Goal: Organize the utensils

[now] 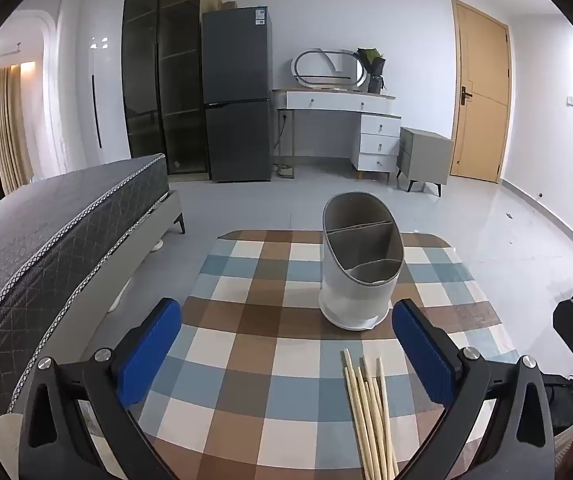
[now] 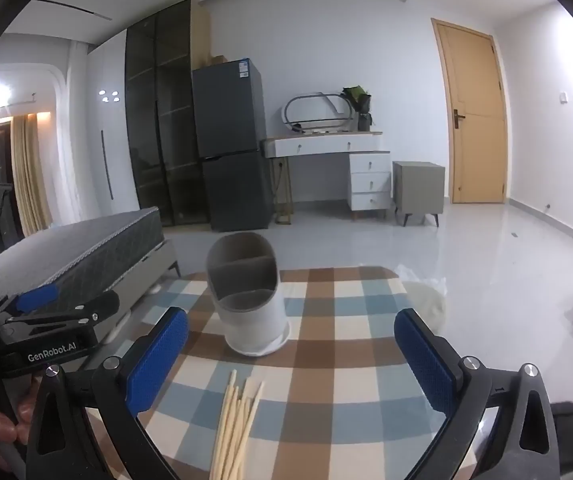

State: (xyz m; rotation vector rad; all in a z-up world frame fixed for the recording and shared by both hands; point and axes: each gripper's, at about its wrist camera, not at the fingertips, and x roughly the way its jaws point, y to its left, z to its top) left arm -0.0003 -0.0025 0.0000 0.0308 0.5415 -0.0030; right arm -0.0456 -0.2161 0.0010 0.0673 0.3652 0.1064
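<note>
We hold the left gripper (image 1: 286,354) and the right gripper (image 2: 291,354) wide open and empty, since the chopsticks (image 1: 368,408) just below them await the holder (image 1: 360,264) ahead.

chopsticks (image 1: 368,412): about 6 | utensil holder (image 1: 360,264): 1 | compartments: 3

So there's a white utensil holder (image 1: 360,276) with a grey slanted rim and grey dividers splitting it into compartments, all empty, standing upright. A loose bundle of pale wooden chopsticks (image 1: 368,412) lies flat just in front of it, not touching, tips fanned out a bit toward the holder.
</note>
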